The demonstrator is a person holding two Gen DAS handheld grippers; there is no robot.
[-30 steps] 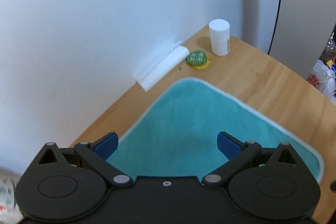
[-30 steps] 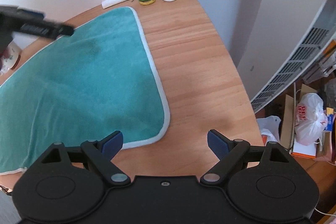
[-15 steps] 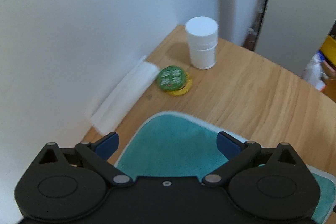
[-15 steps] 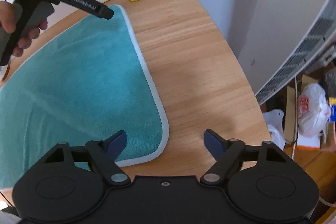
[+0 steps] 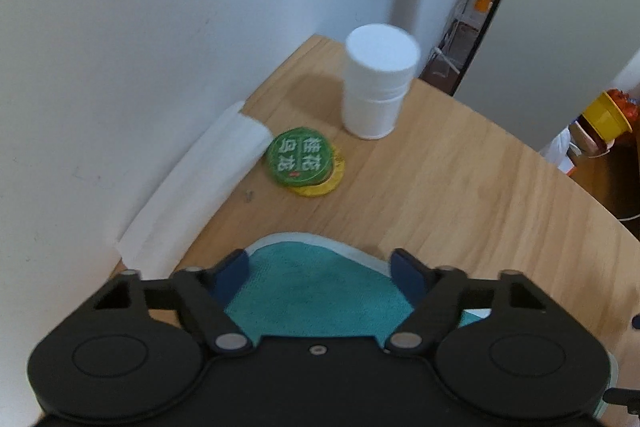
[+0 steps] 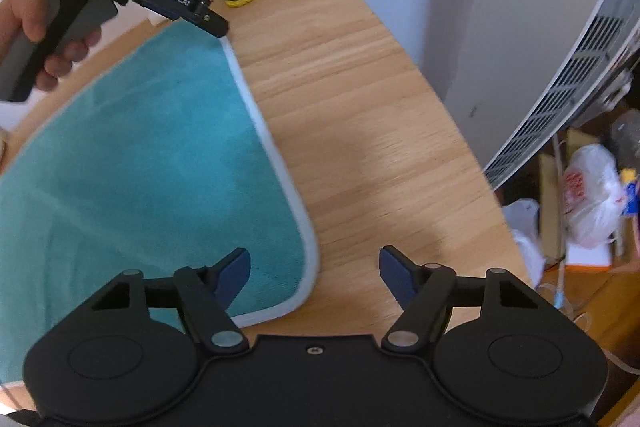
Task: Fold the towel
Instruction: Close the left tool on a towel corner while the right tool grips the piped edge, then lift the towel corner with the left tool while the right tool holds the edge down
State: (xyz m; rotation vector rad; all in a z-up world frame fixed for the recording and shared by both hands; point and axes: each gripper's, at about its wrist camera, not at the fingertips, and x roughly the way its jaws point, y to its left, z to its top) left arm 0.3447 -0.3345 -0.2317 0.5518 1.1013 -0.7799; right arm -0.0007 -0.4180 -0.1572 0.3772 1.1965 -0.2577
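A teal towel (image 6: 152, 155) with a white hem lies flat on the wooden table (image 6: 360, 99). In the left wrist view its far corner (image 5: 316, 275) lies between my open blue fingers. My left gripper (image 5: 320, 273) is open and straddles that corner; it also shows in the right wrist view (image 6: 214, 23) at the towel's far right corner. My right gripper (image 6: 314, 273) is open, with the towel's near right corner (image 6: 304, 287) between its fingers.
A white pill bottle (image 5: 376, 87), a green and yellow round tin (image 5: 302, 159) and a folded white cloth (image 5: 200, 187) sit at the table's far corner by the wall. Bags (image 6: 592, 195) and a white vent panel (image 6: 560, 75) lie beyond the table's right edge.
My left gripper has moved forward over the towel to its far corner. My right gripper has shifted right along the near edge to the near right corner. Both stay open.
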